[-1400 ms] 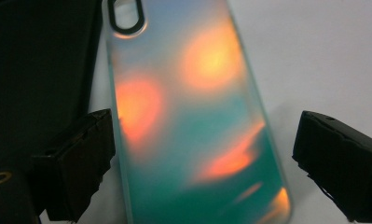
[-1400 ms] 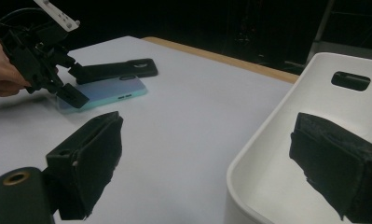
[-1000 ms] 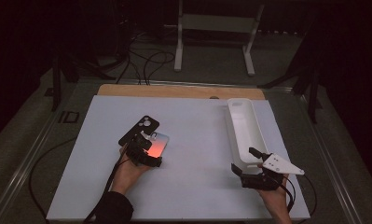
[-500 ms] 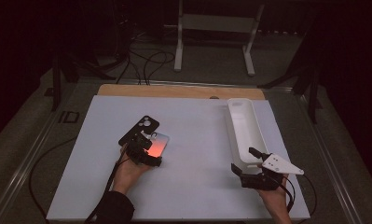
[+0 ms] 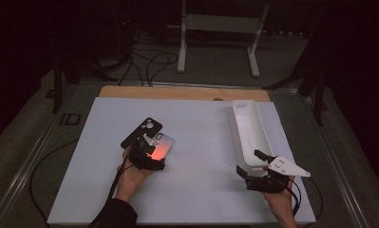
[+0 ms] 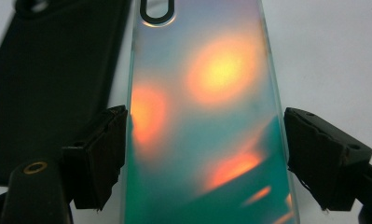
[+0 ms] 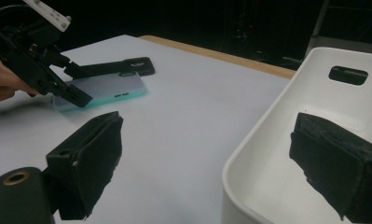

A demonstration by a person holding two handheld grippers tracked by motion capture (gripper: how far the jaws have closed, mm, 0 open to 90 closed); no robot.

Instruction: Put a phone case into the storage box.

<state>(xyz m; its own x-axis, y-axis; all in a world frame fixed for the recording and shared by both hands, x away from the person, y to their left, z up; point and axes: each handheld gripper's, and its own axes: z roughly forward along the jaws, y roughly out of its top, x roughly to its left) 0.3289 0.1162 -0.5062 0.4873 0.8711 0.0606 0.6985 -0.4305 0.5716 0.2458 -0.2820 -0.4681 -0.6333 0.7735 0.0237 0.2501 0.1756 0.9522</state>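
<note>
Jaws straddle the glossy case

Your left gripper (image 5: 148, 151) sits over the iridescent case (image 6: 207, 116), a flat, glossy slab with rounded corners and an oval cut-out at its far end, throwing orange and teal reflections. Its jaws have just been closing, with the case between them; the blocky, rough black pads (image 6: 99, 156) stand just off either long edge, not pressing. The case lies on the smooth white table (image 5: 201, 142), just beside a matte black case (image 5: 141, 132) whose round camera opening shows in the high view. Your right gripper (image 5: 253, 164) rests at the near end of the white tray (image 5: 253, 137), a long, smooth tub with rounded walls; its jaws stand wide apart, holding nothing.
</note>
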